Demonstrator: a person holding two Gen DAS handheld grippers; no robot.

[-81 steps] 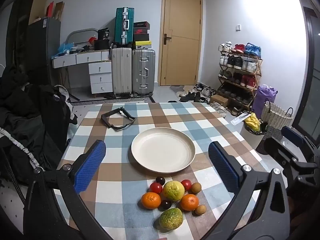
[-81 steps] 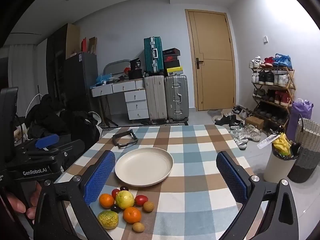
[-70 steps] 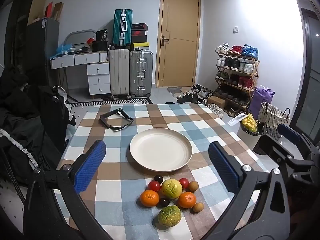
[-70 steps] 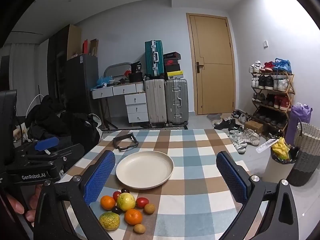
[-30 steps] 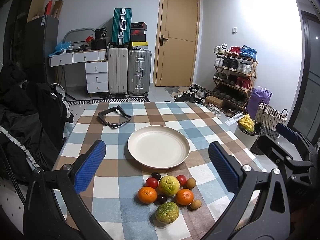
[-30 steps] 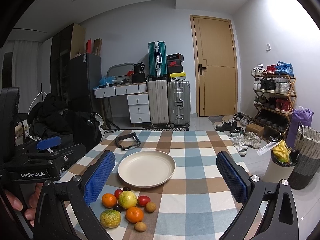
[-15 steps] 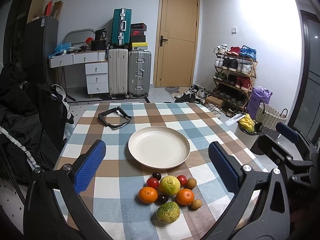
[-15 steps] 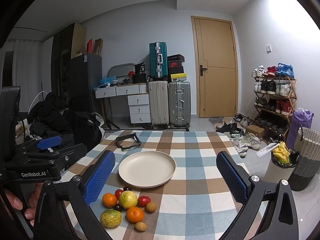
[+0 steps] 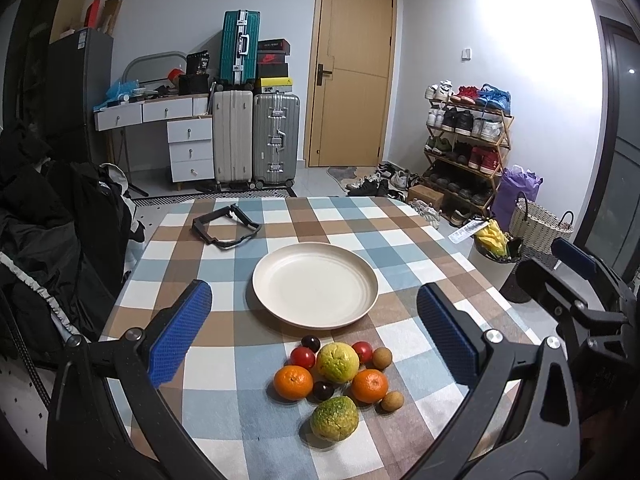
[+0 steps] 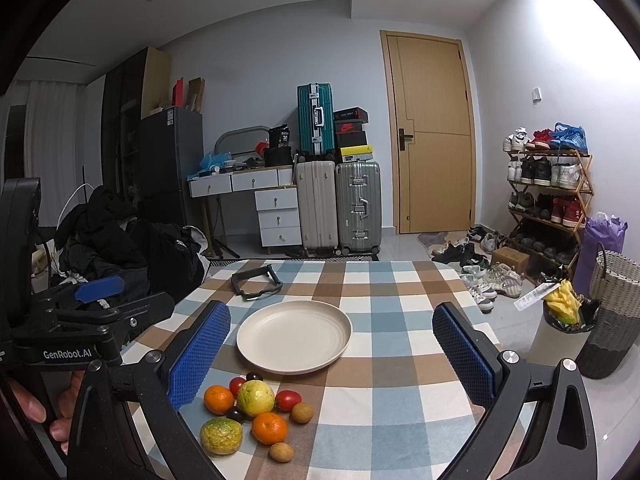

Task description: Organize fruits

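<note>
Several fruits lie in a cluster on the checked tablecloth: a yellow-green citrus (image 9: 337,362) in the middle, two oranges (image 9: 293,382) (image 9: 369,385), a mottled green-yellow fruit (image 9: 334,418) nearest me, small red tomatoes (image 9: 303,357), dark plums and brown longans. Behind them sits an empty cream plate (image 9: 315,279) (image 10: 294,336). My left gripper (image 9: 314,336) hangs open above the cluster, holding nothing. My right gripper (image 10: 330,356) is open too, to the right of the fruits (image 10: 256,398), with the cluster by its left finger.
A black strap-like frame (image 9: 225,227) lies at the table's far left. Dark clothes are piled on a chair (image 9: 48,240) left of the table. A bin with yellow contents (image 9: 494,252) and a wicker basket (image 9: 538,228) stand at the right.
Both grippers have drifted slightly back and up from the table, so the fruits and plate sit a little higher in view. Both stay open; nothing on the table has moved.
</note>
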